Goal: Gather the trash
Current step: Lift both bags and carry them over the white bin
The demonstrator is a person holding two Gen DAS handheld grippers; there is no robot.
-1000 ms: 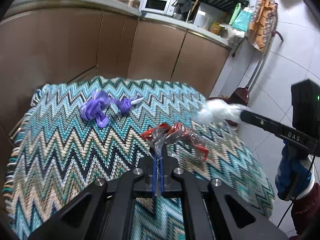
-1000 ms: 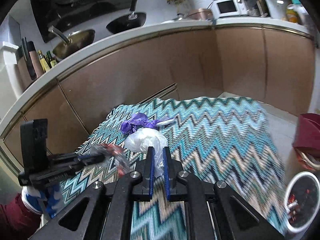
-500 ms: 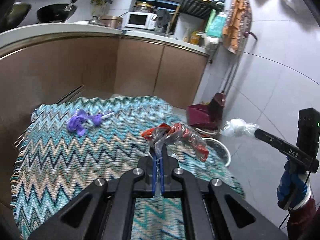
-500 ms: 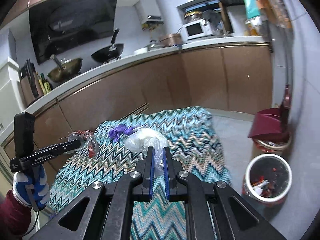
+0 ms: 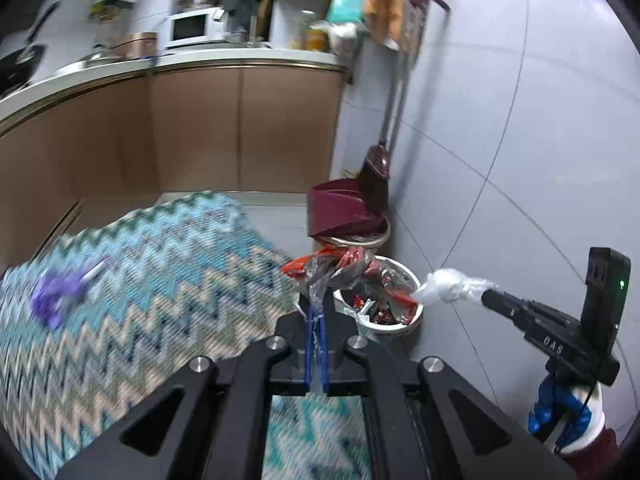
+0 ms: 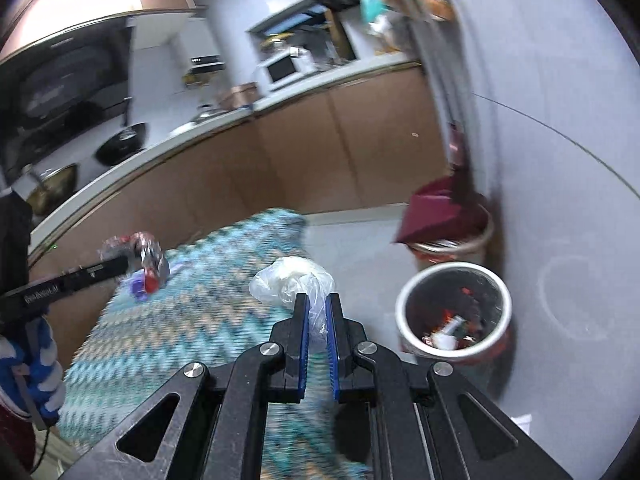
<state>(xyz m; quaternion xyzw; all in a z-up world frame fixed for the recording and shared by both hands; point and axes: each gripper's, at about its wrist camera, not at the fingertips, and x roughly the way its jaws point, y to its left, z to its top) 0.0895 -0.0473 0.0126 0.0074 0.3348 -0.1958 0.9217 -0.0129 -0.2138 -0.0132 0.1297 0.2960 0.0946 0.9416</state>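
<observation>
Crinkled red-and-clear wrapper [image 5: 344, 270] pinched in left gripper [image 5: 316, 322] — right gripper [image 6: 316, 320] clamps white bag [image 6: 292, 280].

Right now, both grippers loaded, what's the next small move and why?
Probably carry the right gripper a little farther until it is over the bin, then let go. Its fingers pinch the white bag, which looks short of the rim. The left gripper grips the red wrapper.
</observation>
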